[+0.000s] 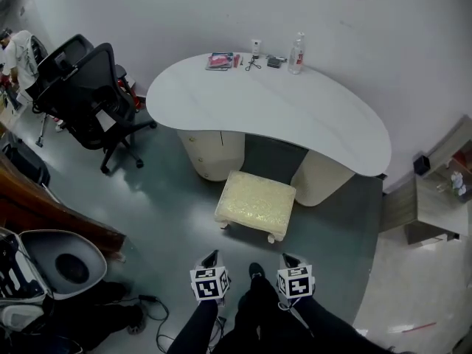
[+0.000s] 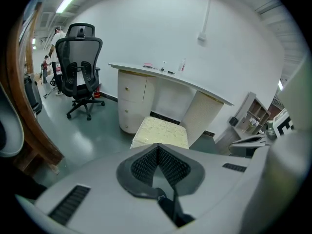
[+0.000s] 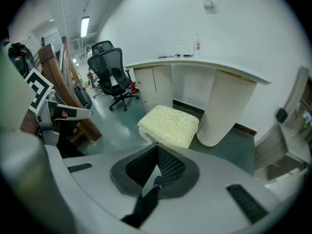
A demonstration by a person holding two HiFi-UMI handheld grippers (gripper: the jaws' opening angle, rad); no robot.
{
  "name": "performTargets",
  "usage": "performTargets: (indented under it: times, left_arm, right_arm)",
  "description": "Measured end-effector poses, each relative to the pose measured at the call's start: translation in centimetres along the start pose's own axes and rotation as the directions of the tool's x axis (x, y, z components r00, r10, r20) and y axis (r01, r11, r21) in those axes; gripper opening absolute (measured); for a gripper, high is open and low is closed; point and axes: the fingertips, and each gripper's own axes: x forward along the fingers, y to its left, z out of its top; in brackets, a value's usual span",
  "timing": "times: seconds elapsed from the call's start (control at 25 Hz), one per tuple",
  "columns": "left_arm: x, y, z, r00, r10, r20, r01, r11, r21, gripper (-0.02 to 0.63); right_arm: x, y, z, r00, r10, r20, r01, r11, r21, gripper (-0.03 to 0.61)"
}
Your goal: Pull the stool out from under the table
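Observation:
A cream cushioned stool [image 1: 256, 201] stands on the green floor just in front of the white curved table [image 1: 324, 124], before the gap between its two pedestals. Both grippers hang low near my legs, a short way in front of the stool and not touching it. My left gripper [image 1: 212, 257] is shut with nothing in it, and so is my right gripper [image 1: 290, 259]. In the left gripper view the closed left gripper [image 2: 157, 147] points at the stool [image 2: 161, 130] under the table [image 2: 209, 92]. In the right gripper view the closed right gripper [image 3: 157, 148] faces the stool [image 3: 170, 123] beside a ribbed pedestal [image 3: 225, 108].
Two black office chairs [image 1: 88, 94] stand left of the table. An open grey case [image 1: 63, 264] and cables lie at the lower left. A bottle [image 1: 296, 54] and small items sit on the table's far edge. A low shelf [image 1: 435, 198] stands at the right. A person [image 1: 18, 54] is at the far left.

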Motion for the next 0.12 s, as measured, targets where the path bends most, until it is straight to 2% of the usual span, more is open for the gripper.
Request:
performTargets:
  times: [0.12]
  left_arm:
    - [-2.2, 0.7, -0.2, 1.000, -0.002, 0.013, 0.002, 1.000, 0.003, 0.008]
  right_arm:
    - [-1.7, 0.7, -0.5, 1.000, -0.006, 0.016, 0.006, 1.000, -0.008, 0.003]
